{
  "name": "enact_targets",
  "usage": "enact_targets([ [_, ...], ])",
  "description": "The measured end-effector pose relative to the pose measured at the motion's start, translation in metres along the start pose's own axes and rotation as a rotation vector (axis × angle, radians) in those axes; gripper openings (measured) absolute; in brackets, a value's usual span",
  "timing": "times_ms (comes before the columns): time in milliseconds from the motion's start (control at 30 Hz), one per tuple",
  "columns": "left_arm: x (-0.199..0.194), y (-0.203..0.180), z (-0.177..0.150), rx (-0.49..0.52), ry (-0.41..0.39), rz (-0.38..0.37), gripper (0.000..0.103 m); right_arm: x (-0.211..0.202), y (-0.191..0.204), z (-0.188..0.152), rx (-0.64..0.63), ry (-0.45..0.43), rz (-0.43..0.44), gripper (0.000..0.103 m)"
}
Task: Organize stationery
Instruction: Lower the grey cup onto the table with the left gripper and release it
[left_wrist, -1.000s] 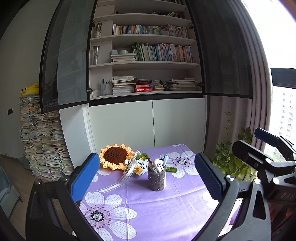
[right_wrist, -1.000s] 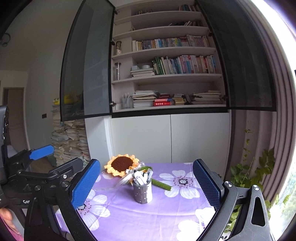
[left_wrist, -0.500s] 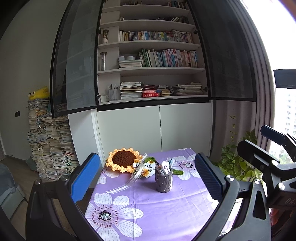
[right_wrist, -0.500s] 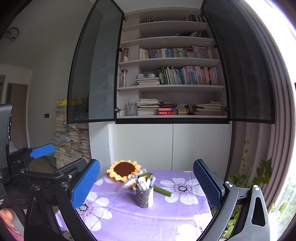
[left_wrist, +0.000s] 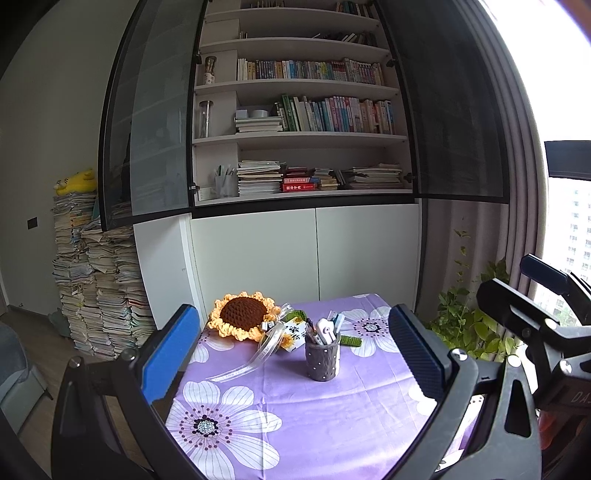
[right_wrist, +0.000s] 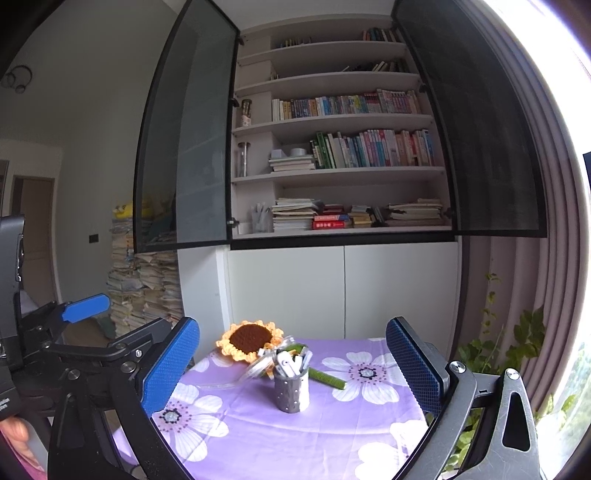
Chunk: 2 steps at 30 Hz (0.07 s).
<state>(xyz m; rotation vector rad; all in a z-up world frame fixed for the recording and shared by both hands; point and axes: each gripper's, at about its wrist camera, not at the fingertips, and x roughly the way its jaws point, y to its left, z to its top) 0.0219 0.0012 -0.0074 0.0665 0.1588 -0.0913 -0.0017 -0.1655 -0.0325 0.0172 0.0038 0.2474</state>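
Note:
A grey pen holder (left_wrist: 322, 360) (right_wrist: 291, 390) full of pens and markers stands on the purple flowered tablecloth (left_wrist: 314, 413) (right_wrist: 295, 432). A crocheted sunflower (left_wrist: 242, 319) (right_wrist: 251, 339) with a ribbon and a green stem lies just behind it. My left gripper (left_wrist: 291, 354) is open and empty, held back from the table. The right gripper (right_wrist: 291, 365) is also open and empty, at about the same distance. In the left wrist view the right gripper shows at the right edge; in the right wrist view the left gripper shows at the left edge.
Behind the table stands a bookcase (left_wrist: 303, 122) (right_wrist: 340, 155) with both dark glass doors swung open, shelves full of books. Stacks of papers (left_wrist: 96, 284) rise at the left. A potted plant (left_wrist: 469, 325) and curtain stand by the window at the right.
Both grippers have drawn back and risen from the table, so the pen holder and sunflower look smaller and more of the bookcase shows. Both stay open.

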Motion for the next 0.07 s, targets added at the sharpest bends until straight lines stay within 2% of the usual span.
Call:
enact_targets([
  [67,-0.0004,-0.0009,-0.0003,0.002,0.000,0.001,0.102,0.0002,0.0001,0.0002,-0.001,0.000,-0.001,0.101],
])
